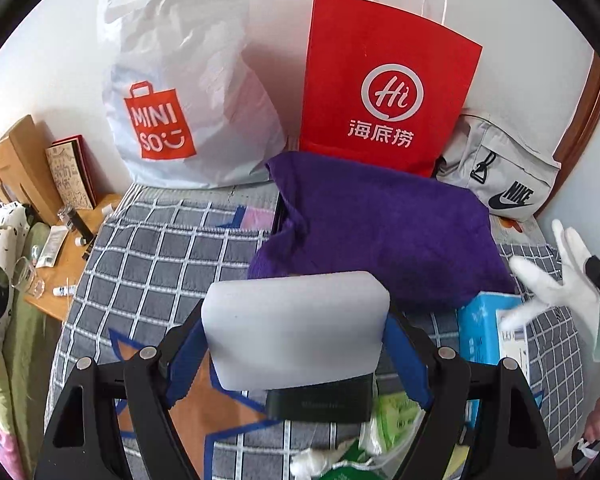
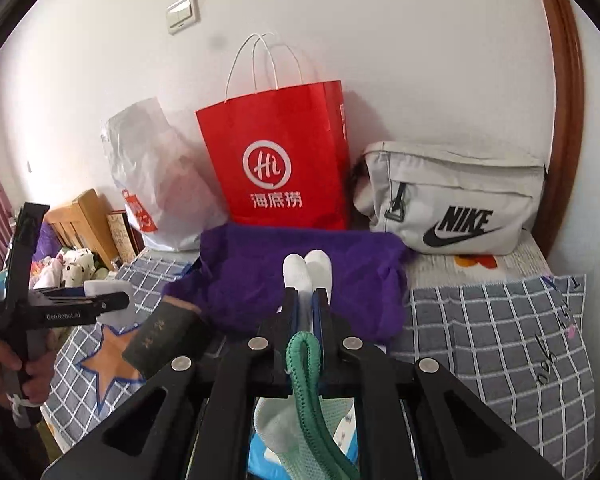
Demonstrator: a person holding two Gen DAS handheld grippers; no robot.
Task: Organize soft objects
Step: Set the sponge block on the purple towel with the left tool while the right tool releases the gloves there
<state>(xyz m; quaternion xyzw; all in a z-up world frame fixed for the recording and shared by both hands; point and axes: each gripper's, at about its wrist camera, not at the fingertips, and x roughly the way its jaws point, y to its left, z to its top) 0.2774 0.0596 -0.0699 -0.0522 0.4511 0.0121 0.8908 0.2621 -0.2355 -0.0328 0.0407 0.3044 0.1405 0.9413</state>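
Note:
My left gripper (image 1: 296, 336) is shut on a pale grey sponge block (image 1: 296, 328) and holds it above the checked bed cover, just short of a purple cloth (image 1: 380, 228). My right gripper (image 2: 306, 304) is shut on a white glove (image 2: 308, 270) with a green cuff (image 2: 306, 364); its white fingers stick out past the tips, over the purple cloth (image 2: 300, 276). In the left wrist view the glove (image 1: 556, 280) shows at the right edge. In the right wrist view the left gripper (image 2: 100, 300) with the sponge is at the left.
A white MINISO bag (image 1: 172, 92), a red paper bag (image 1: 384, 96) and a grey Nike bag (image 1: 504, 172) stand against the wall. A blue box (image 1: 484, 328) and green packets (image 1: 396, 420) lie on the bed. A wooden bedside table (image 1: 68, 264) holds small items.

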